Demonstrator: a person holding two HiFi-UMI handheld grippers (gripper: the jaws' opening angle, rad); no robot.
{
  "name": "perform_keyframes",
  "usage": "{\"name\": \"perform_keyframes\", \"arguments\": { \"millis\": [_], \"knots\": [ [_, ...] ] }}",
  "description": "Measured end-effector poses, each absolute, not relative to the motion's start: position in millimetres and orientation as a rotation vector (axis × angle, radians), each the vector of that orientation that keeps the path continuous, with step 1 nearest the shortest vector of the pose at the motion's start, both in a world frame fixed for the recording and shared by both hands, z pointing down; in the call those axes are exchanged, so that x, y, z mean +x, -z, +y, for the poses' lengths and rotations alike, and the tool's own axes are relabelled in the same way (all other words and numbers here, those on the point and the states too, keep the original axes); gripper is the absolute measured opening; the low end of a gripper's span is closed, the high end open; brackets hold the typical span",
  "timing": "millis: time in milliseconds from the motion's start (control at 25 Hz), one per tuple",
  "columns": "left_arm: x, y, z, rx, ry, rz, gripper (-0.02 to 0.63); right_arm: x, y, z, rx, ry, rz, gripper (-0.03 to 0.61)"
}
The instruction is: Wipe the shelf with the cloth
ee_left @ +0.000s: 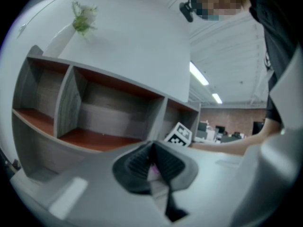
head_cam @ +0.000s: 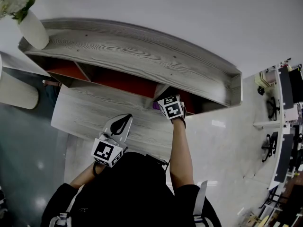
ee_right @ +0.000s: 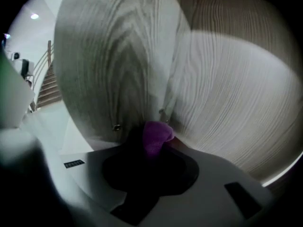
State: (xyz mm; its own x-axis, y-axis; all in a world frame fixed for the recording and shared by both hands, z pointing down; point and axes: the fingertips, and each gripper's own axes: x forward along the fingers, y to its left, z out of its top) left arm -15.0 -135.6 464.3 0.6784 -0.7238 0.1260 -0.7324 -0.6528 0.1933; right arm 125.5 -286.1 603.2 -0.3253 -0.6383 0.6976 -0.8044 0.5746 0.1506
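Mid-wipe, the right hand-held gripper, jaws clamped on a small purple cloth, reaches into the grey wood-grain shelf's right compartment at frame centre, while the left hand-held gripper hangs below with jaws together; a sweep along that compartment likely follows.

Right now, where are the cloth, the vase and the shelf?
cloth (ee_right: 156,135), right gripper view, bunched purple end
vase (head_cam: 34,30), head view, white body
shelf (head_cam: 142,51), head view, wood-grain top
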Motion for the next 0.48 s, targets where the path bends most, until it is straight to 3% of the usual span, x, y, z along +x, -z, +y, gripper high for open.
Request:
{"name": "perform_keyframes", "arguments": {
  "millis": [480],
  "knots": [
    [-0.1, -457.1, -125.6, 2.704, -0.035, -1.13, 0.005, 96.3, -614.3, -163.9, 0.882, -0.458, -2.149, 0.069]
  ]
}}
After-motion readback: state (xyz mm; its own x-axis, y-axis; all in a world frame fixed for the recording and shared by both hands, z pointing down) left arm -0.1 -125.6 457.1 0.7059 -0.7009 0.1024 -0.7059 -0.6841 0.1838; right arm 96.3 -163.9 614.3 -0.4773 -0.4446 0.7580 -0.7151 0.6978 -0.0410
